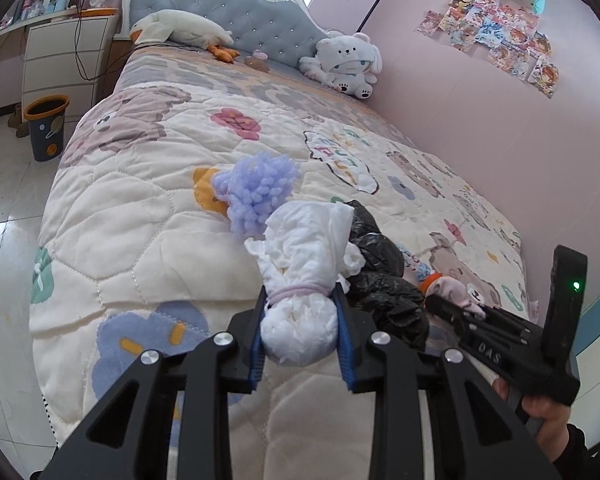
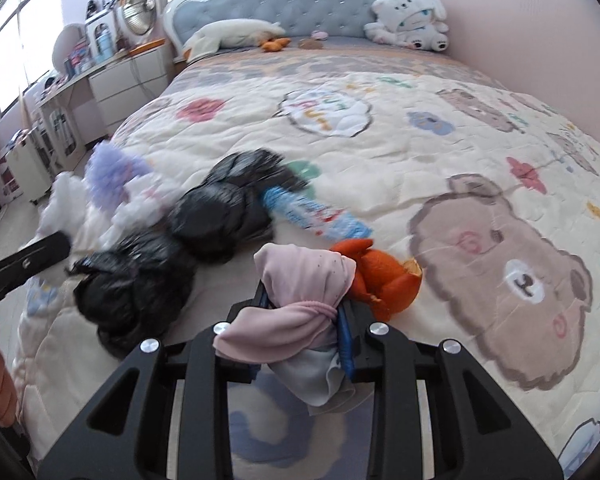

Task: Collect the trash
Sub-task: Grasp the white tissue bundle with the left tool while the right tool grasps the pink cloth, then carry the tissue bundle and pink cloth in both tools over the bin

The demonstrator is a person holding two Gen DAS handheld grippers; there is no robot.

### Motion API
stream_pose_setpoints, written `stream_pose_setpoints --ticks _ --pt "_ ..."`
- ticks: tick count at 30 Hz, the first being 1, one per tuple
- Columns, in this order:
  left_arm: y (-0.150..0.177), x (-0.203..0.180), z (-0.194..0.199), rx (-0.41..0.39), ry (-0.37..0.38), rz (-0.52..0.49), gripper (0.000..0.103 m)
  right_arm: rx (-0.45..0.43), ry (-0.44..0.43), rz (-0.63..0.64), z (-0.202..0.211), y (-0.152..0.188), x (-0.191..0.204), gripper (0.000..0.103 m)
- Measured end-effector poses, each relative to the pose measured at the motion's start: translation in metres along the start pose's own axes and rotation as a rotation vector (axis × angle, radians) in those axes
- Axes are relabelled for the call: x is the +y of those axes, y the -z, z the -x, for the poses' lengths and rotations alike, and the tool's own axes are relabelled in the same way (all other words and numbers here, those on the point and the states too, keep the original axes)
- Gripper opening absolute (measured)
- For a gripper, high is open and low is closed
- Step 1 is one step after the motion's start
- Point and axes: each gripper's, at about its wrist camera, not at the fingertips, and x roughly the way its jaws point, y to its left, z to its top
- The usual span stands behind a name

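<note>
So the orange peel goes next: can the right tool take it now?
Probably not: the right tool is shut on a pink cloth bundle. The orange peel lies uncovered just beyond it.

A child's bedroom: quilted bed (image 1: 148, 216), plush toys (image 1: 346, 65).

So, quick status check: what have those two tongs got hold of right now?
Left tongs shut on white tied bundle. Right tongs shut on pink cloth wad. Black bags, orange peel on bed. Bin on floor, path open.
</note>
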Motion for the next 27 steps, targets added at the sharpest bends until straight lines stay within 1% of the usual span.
stream_pose_setpoints --ticks 6,12,18,27 --pt "-0.003 -0.006 0.016 -0.024 0.001 -0.014 0.027 -0.036 0.065 -0.041 0.014 -0.004 -0.022 0.028" --pt "-0.002 -0.014 0.035 -0.044 -0.006 -0.038 0.027 -0.064 0.119 -0.11 0.042 0.0 -0.043 0.028" --pt "0.001 -0.028 0.058 -0.066 -0.001 -0.061 0.027 -0.118 0.106 -0.122 0.085 0.009 -0.046 0.028" --pt "0.008 -0.055 0.096 -0.104 0.009 -0.112 0.027 -0.168 0.049 -0.12 0.145 0.025 -0.034 0.028"
